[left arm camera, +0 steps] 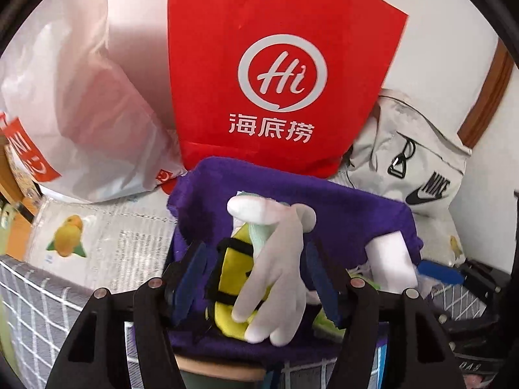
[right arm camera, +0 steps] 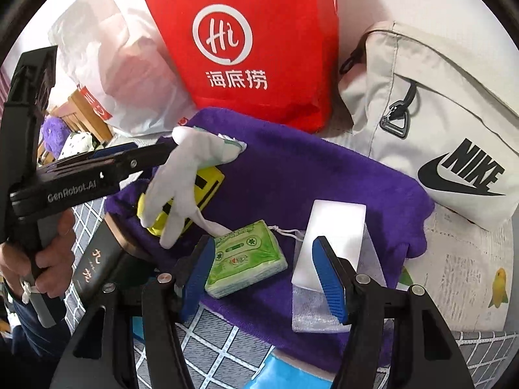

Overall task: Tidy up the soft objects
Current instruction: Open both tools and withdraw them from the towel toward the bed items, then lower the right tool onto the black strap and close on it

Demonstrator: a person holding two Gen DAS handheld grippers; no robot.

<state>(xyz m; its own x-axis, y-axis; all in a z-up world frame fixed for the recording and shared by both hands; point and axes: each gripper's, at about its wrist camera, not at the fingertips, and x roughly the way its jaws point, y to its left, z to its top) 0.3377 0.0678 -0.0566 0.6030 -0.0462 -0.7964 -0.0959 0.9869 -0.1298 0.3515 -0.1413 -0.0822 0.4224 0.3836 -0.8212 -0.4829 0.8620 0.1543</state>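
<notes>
A purple towel (left arm camera: 340, 207) (right arm camera: 324, 175) lies spread out. On it lie a white glove (left arm camera: 275, 272) (right arm camera: 175, 188) draped over a yellow and black soft item (left arm camera: 233, 275) (right arm camera: 207, 184), a green tissue pack (right arm camera: 246, 256), and a white sponge block (right arm camera: 331, 240) (left arm camera: 389, 259) on a clear mesh pouch (right arm camera: 311, 311). My left gripper (left arm camera: 256, 275) is open, its blue pads on either side of the glove and yellow item. My right gripper (right arm camera: 266, 275) is open above the towel between the tissue pack and the sponge, holding nothing.
A red Haidilao bag (left arm camera: 279, 71) (right arm camera: 253, 42), a white plastic bag (left arm camera: 84, 107) (right arm camera: 129, 71) and a grey Nike bag (left arm camera: 415, 162) (right arm camera: 438, 123) stand behind the towel. A grey checked cloth (left arm camera: 39, 304) (right arm camera: 214, 334) covers the near surface. A printed sheet with yellow fruit (left arm camera: 107, 236) lies left.
</notes>
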